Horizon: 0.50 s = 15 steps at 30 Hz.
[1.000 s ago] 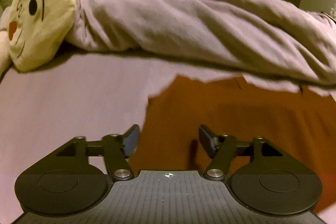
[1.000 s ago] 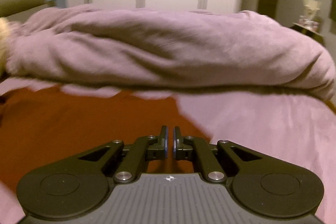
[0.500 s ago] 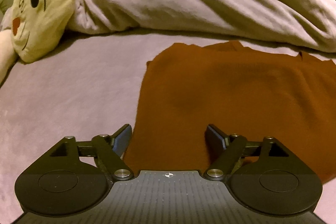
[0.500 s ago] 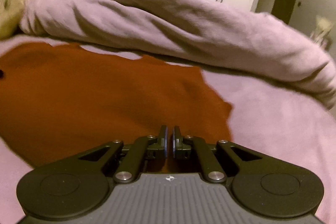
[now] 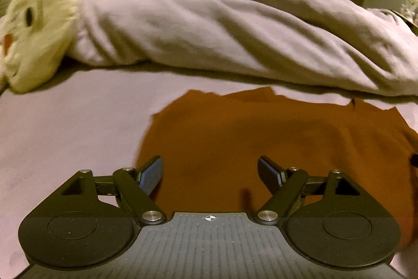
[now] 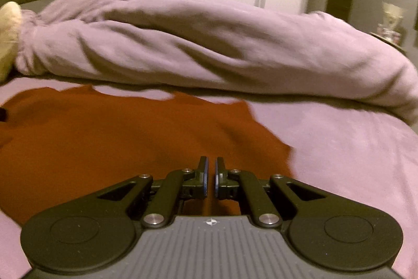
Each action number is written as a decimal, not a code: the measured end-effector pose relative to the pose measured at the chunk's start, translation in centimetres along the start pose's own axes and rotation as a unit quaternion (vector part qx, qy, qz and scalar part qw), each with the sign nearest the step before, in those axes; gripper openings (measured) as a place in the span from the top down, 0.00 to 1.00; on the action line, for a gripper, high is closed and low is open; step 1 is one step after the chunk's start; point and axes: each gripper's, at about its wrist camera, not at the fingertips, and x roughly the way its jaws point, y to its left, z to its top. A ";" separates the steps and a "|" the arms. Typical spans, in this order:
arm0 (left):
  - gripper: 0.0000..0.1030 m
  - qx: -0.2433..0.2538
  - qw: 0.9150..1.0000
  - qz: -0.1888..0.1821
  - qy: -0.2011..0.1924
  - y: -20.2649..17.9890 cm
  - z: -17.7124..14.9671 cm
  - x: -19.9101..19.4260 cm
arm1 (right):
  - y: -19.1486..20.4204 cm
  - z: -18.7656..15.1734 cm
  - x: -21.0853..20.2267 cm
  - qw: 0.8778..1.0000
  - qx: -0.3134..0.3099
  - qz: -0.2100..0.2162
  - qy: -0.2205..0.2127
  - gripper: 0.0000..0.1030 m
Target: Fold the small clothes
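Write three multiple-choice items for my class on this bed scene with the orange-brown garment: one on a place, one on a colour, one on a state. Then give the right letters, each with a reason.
1. Where does the orange-brown garment lie?
A. Spread on the bed sheet, in front of the rolled duvet
B. Draped over the duvet
C. On the floor

2. What colour is the plush toy at the duvet's end?
A. Blue
B. Cream
C. Black

3. How do the two grippers stand?
A. Both wide open
B. Both shut
C. Left gripper open, right gripper nearly shut

Answers:
1. A: the garment lies flat on the sheet, with the duvet behind it.
2. B: its face is pale cream with a dark eye.
3. C: the left wrist view shows the fingers wide apart; the right wrist view shows only a thin gap, with no cloth visibly between them.
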 end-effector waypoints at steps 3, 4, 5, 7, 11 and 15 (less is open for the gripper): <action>0.18 0.011 1.000 -0.006 0.003 -1.8 0.7 2.3 | 2.5 1.4 1.5 0.999 -0.013 0.032 -0.010 0.97; 0.18 0.011 1.000 -0.007 0.005 -2.2 0.8 3.1 | 3.2 1.9 2.1 0.999 -0.020 0.041 -0.010 0.97; 0.17 0.011 1.000 -0.004 0.005 -2.4 0.9 3.8 | 4.1 2.2 2.8 0.998 -0.029 0.049 -0.008 0.97; 0.17 0.011 1.000 0.008 0.008 -2.7 0.9 5.3 | 5.4 2.6 4.3 0.997 -0.048 0.059 -0.002 0.97; 0.13 0.027 0.999 0.041 -0.006 -2.1 0.5 7.0 | 5.6 1.9 6.9 0.996 -0.088 0.034 0.002 0.97; 0.15 -0.006 0.996 0.079 -0.034 0.3 0.2 6.4 | 2.4 1.6 7.1 0.997 -0.070 0.011 -0.011 0.97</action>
